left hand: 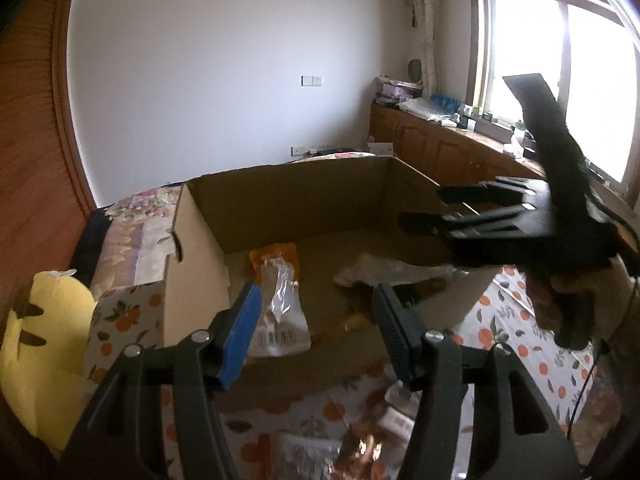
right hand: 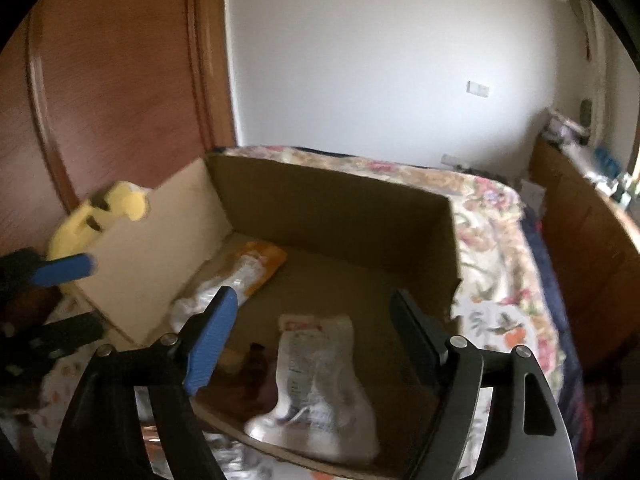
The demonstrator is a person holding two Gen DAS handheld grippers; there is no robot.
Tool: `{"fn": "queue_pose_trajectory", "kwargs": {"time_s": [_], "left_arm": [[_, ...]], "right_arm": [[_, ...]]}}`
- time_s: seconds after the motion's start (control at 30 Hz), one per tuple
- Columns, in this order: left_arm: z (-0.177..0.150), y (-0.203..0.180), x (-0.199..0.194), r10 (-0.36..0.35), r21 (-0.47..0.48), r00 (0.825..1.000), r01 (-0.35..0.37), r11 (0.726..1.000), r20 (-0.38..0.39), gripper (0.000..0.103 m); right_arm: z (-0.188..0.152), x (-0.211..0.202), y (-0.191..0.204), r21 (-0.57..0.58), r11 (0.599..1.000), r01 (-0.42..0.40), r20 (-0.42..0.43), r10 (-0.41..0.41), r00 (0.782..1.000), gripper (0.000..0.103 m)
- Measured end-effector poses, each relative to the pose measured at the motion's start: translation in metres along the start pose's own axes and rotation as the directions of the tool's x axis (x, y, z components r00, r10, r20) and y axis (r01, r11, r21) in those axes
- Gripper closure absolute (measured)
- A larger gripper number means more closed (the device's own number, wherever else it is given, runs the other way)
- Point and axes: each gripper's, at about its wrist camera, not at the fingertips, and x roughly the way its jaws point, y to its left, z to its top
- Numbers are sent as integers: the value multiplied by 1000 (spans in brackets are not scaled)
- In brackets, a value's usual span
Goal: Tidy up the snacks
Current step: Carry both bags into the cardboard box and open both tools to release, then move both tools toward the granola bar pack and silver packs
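Note:
An open cardboard box (left hand: 304,196) holds an orange-and-clear snack packet (left hand: 280,292) and a white packet (left hand: 384,270). My left gripper (left hand: 316,320) hovers open at the box's near edge with nothing between its fingers. My right gripper (left hand: 424,206), held by a hand, hangs over the right side of the box. In the right wrist view the right gripper (right hand: 312,332) is open above the white packet (right hand: 316,380), which lies at the box's (right hand: 332,200) near edge, its pads clear of it. The orange packet (right hand: 240,276) lies by the left wall. The left gripper (right hand: 76,300) shows at far left.
More snack packets (left hand: 360,452) lie on the orange-print tablecloth (left hand: 520,320) in front of the box. A yellow soft object (left hand: 44,344) stands left of the box. A flowered bedspread (right hand: 500,240) lies behind, and wooden cabinets (left hand: 440,148) run under the window.

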Motion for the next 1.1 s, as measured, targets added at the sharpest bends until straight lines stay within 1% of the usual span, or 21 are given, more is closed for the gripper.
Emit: {"fn": "queue_pose_trajectory", "kwargs": {"time_s": [0.1,0.23,0.33,0.47,0.57,0.77,0.87,0.97,1.1], "left_arm": [[-10,-1,-18,10,5,1000,-10,1000,5,44],[-30,-1,-37,33,7,999,-33,999,1,42],[-48,-5,-49,38,26,999,-37,999,-22,41],[-72,-14,-61,32,29,999,-31,999,-43,41],[-91,-23,-65,20,14,998,-19,1000,-56,40],[-126,-45,-67,15,23,997,-13,1000,-82,40],[-138,-54,-64,22,37,995,-18,999,-98,40],[-149,-62,-59,34,47,992,-28,999,-120,40],[-162,-65,-55,37,25,988,-34,999,-149,40]], "right_arm": [[0,-6,0,18,999,-29,3,28,1000,23],[-9,-31,5,35,998,-58,28,57,998,23],[-22,-56,12,31,996,-78,42,77,996,23],[-47,-87,23,22,994,-111,53,110,993,23],[-76,-102,33,26,990,-140,46,138,989,23],[-130,-109,46,21,990,-139,40,138,990,23],[-155,-106,46,51,985,-168,25,166,986,23],[-169,-101,46,68,982,-177,8,177,984,22],[-185,-95,52,62,979,-193,-2,193,981,22]]}}
